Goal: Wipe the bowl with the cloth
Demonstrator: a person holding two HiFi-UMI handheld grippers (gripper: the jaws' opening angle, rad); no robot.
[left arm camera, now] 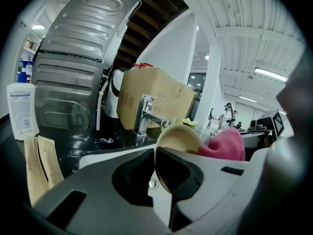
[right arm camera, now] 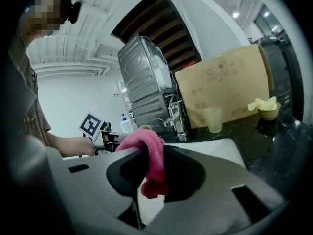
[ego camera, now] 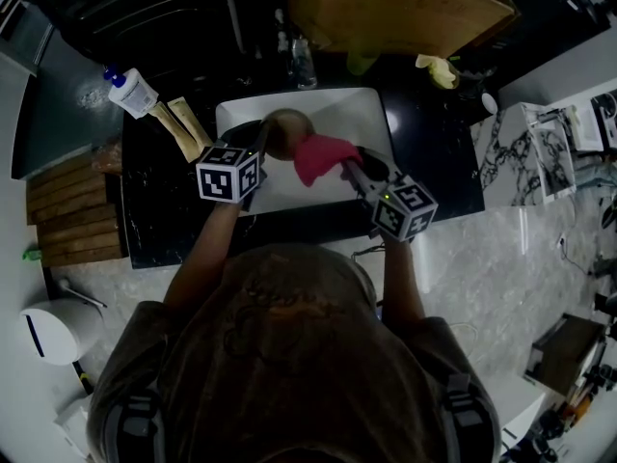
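Observation:
A tan bowl is held on edge over the white sink. My left gripper is shut on its rim; the bowl stands between the jaws in the left gripper view. A pink cloth sits just right of the bowl, touching it. My right gripper is shut on the cloth, which hangs down between its jaws. The cloth also shows behind the bowl in the left gripper view.
A tap stands at the sink's back, with a cardboard box behind it. A pump bottle and wooden utensils lie on the dark counter at left. A plastic cup and a small bowl sit on the counter at right.

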